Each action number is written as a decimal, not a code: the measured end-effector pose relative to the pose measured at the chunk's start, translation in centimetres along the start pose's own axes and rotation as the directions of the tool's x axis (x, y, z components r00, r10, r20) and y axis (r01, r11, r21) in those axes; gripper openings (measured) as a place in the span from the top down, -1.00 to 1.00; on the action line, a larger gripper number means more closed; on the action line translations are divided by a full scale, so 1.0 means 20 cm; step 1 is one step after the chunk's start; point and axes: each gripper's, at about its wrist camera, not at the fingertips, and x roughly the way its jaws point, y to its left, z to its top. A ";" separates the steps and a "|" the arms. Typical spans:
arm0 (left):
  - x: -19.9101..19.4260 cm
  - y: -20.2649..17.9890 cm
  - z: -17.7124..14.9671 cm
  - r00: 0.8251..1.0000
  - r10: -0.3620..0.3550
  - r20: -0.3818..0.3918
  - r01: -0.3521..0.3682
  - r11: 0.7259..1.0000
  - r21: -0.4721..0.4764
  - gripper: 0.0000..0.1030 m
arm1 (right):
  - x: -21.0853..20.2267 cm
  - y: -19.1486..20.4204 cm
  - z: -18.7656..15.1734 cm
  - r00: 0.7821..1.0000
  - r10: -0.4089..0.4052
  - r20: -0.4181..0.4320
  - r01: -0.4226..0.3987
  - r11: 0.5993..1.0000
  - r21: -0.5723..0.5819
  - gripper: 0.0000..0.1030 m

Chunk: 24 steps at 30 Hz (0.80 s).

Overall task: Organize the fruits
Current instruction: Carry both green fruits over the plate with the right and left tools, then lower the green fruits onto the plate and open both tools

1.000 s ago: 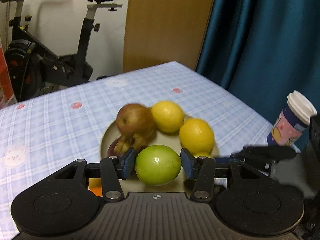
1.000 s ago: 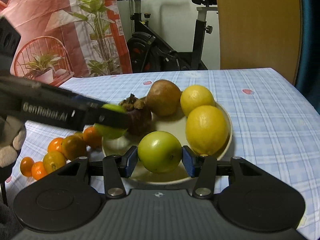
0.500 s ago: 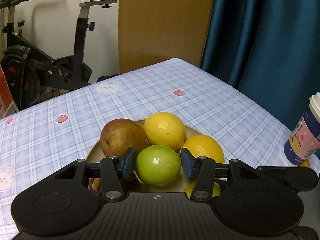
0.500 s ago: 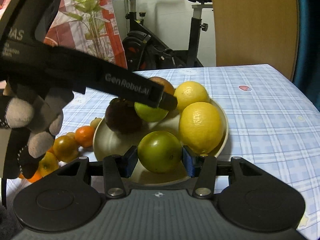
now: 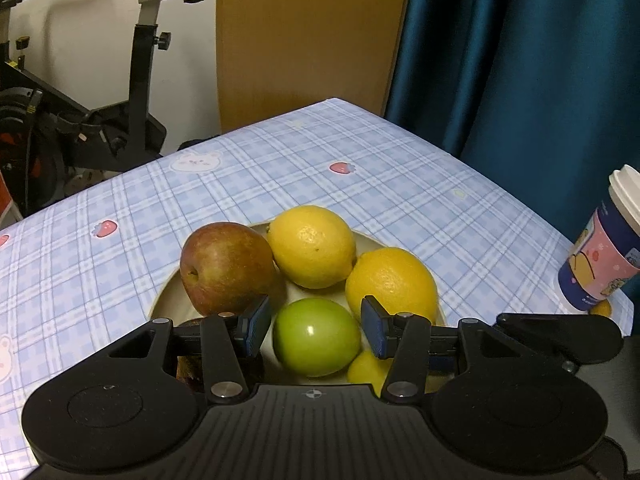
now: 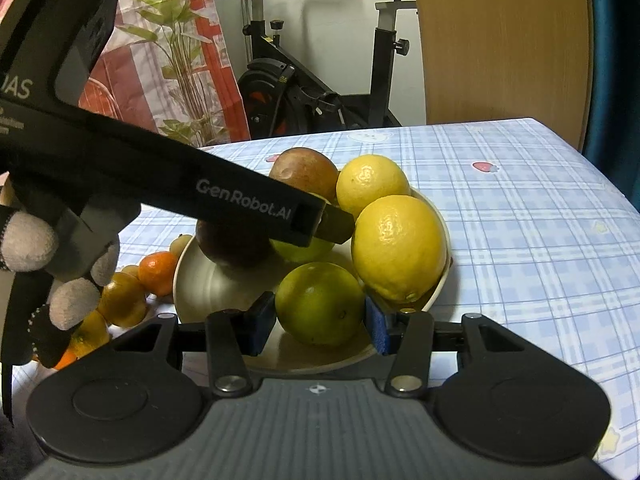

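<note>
My left gripper (image 5: 316, 326) is shut on a smooth green fruit (image 5: 316, 336) and holds it low over the cream plate (image 5: 170, 300), in front of a red-brown apple (image 5: 226, 268) and two lemons (image 5: 312, 246). In the right wrist view its black finger (image 6: 240, 200) reaches in from the left over the plate (image 6: 320, 364), with that green fruit (image 6: 304, 248) under its tip. My right gripper (image 6: 318, 326) is shut on a duller green citrus (image 6: 320, 304) at the plate's near side, beside a large lemon (image 6: 400, 246). A dark mangosteen (image 6: 232, 248) lies at the plate's left.
Several small oranges (image 6: 158, 268) lie on the blue checked tablecloth (image 6: 540, 240) left of the plate, near a gloved hand (image 6: 72, 300). A lidded paper cup (image 5: 600, 260) stands at the table's right edge. An exercise bike (image 6: 304, 92) and a blue curtain (image 5: 520, 60) stand beyond.
The left gripper has carried its green fruit from the plate's left side in over the plate, among the other fruit, then stopped. The right gripper and its green citrus have kept still.
</note>
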 end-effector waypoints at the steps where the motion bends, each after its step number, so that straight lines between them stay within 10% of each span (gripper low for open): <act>1: 0.00 0.00 0.00 1.000 0.007 0.001 -0.007 1.000 0.002 -0.02 | 0.00 0.00 0.00 1.000 0.001 0.000 -0.001 1.000 0.000 0.02; 24: -0.27 0.08 -0.02 0.994 0.088 0.071 -0.081 0.992 -0.097 -0.28 | -0.09 0.04 0.05 0.999 -0.007 0.041 0.007 1.000 0.006 -0.23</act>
